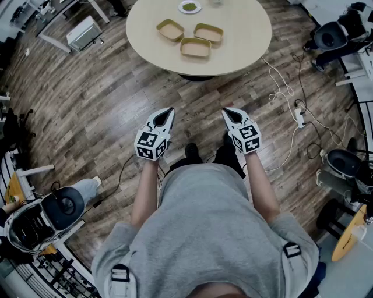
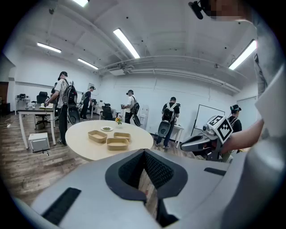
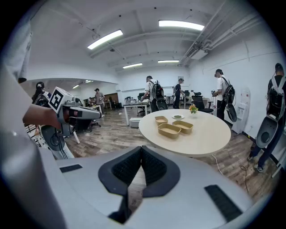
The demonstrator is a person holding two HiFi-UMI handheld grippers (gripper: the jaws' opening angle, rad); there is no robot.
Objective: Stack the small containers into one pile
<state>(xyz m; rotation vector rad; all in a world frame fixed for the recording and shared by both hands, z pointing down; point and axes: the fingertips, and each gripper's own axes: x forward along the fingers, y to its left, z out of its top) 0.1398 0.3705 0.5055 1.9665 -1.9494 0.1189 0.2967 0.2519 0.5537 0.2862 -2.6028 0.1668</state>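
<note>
- Right now both grippers hang in front of the person, over the wood floor, well short of the round table.
- Left gripper: jaws together, nothing btwn them. Its own view shows the pads meeting.
- Right gripper: jaws together too, empty.
- 3 small tan containers sit on the table, toward its near edge. All separate, none stacked.
- Left container and right container lie side by side. Near container sits just in front of them, btwn the two.
- All 3 upright, open side up.
- Small white plate w/ sth green on it sits farther back on the table, beyond the containers.
- Neither gripper touches the table or a container.
- Cables trail over the floor right of the table. A white box stands far left.
- Gripper views: several people w/ backpacks stand at the far side of the room.
</note>
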